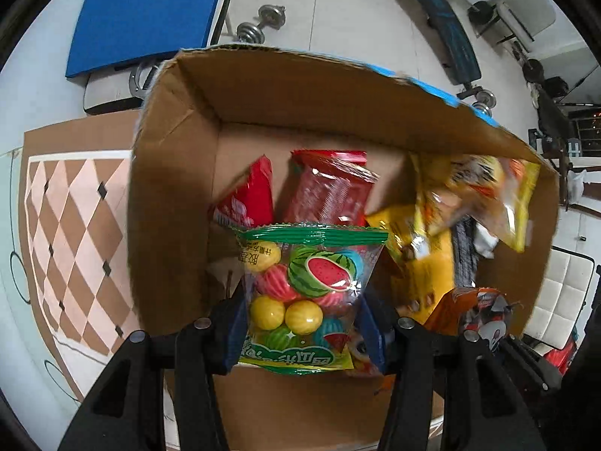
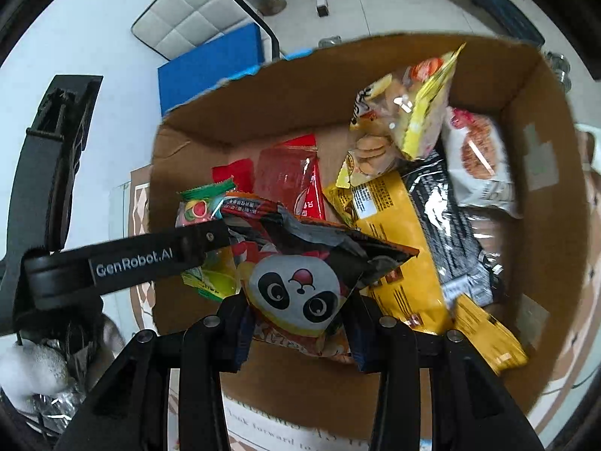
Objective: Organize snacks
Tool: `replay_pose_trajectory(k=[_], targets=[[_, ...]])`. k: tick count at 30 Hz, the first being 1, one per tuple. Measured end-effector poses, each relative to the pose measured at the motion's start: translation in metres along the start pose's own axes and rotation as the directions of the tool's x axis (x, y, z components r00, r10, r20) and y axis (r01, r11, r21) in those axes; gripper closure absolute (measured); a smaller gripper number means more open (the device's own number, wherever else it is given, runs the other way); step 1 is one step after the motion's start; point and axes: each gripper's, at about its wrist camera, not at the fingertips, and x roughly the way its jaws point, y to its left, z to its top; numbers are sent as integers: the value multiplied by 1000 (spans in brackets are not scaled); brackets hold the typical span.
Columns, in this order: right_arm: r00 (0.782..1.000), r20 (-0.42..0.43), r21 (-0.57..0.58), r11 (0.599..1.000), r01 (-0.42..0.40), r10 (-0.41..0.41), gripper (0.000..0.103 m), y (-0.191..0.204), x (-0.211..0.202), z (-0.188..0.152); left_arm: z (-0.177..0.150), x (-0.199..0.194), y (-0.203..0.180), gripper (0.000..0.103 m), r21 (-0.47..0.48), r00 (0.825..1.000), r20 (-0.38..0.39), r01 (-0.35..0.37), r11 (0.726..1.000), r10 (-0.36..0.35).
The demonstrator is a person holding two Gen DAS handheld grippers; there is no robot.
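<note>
An open cardboard box holds several snack packets. My left gripper is shut on a clear watermelon gum bag with a green top, held over the box's near side. My right gripper is shut on a panda snack bag, black and orange, also over the box. The left gripper and its gum bag show at the left of the right wrist view. The panda bag shows at the lower right of the left wrist view. Red packets and yellow packets lie inside.
The box stands on a table with a brown diamond-pattern mat. Inside lie a black packet and a white cracker packet. A blue pad on a chair, dumbbells and a white chair lie on the floor beyond.
</note>
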Motion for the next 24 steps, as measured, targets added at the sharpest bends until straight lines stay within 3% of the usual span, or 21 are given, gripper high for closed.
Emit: replay_pose_trajectory(k=[3,4,6,7,8,16,24], targets=[[1000,-30,20,1000,-6,7,55,-5,19,13,5,7,1,53,-9,999,-43,12,1000,-13],[999,-46,31,999,-6,8,50,-8,25,16,6,9,2,51,-13,998,-53,17,1000,-18],[998,-66,32,999,8,-6,19,-8,32,20,5,5,-1,38,-7,998,-52,18,1000,-18],[998,-67,22,999,23,-22,7,-7,34,22,5,3,-3,22,4,999,-40,26,1000,-25],[998,-60,14,999,38,-37,7,-7,35,23,6,1,-4,14,11,999,-31,15,1000,-15],[990,-26,-10,990,138,-138,7,-5,7,10,-10,-18,-13,14,28,1000,19,2,1000,-3],[975,8,-15,975,224,-223,7,-14,-15,-22,-63,-36,-11,14,25,991,121,-54,998,51]])
